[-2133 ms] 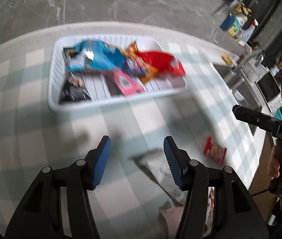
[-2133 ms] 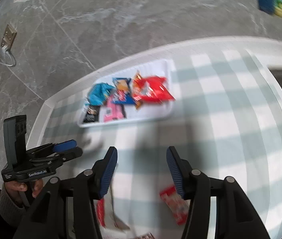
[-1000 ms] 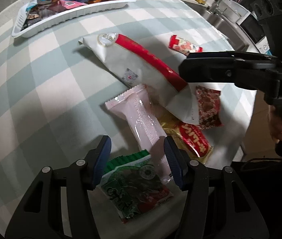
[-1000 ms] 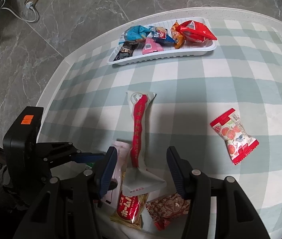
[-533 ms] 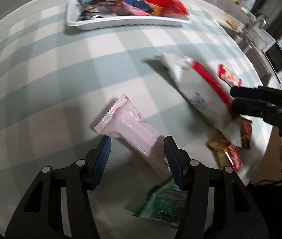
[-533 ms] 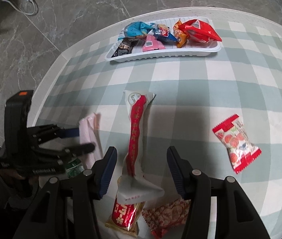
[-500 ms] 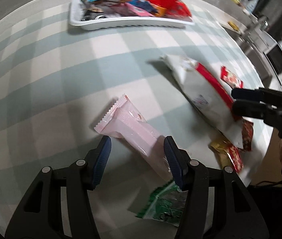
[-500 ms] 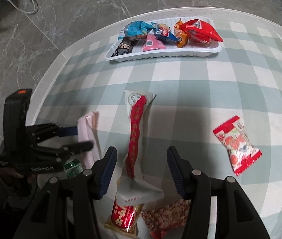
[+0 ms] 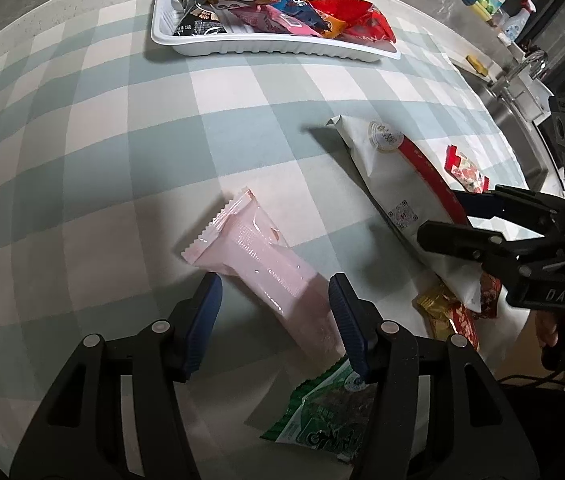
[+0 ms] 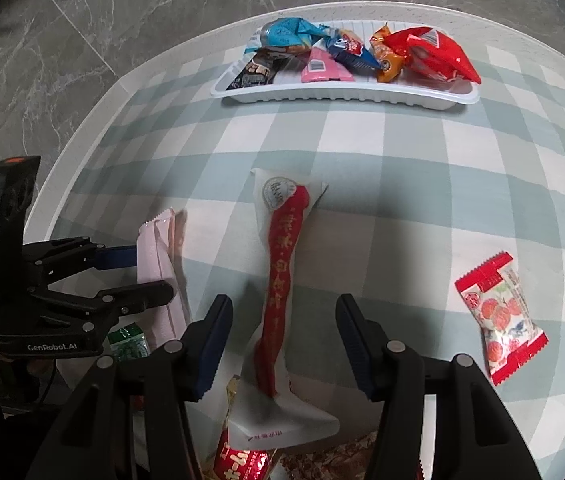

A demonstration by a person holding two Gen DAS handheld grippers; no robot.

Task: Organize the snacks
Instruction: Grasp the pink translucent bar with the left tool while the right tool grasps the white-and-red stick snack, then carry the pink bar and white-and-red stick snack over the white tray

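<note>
A round bench [image 9: 82,128] under a green-and-white checked cloth carries the snacks, with grey marbled floor [image 10: 82,20] beyond its edge. At the far side sits a long white tray [image 9: 274,46], already loaded with a blue packet [image 10: 286,32], a black packet [image 10: 256,70], a pink packet [image 10: 322,68], an orange packet [image 10: 386,58] and a red bag [image 10: 434,56].

Nearer the person, a long white pack with a red stripe [image 10: 282,280] lies on the cloth, its near end resting over a gold-and-red packet [image 10: 238,456] and a dark red patterned packet [image 9: 488,296]. The right gripper [image 10: 282,344] hangs above this pack with its blue-padded jaws apart on either side, the pads not pressing it.

To the left lies a pale pink wrapper [image 9: 262,264]. The left gripper [image 9: 274,320] is poised over its near half, jaws parted and straddling it, with no contact visible. A green packet [image 9: 330,412] lies just beside the pink wrapper, at the bench's near edge.

Well apart on the right side, a small red-and-white strawberry candy packet [image 10: 498,316] lies alone on the cloth. Part of a hand [image 9: 558,324] shows on the right gripper's handle.
</note>
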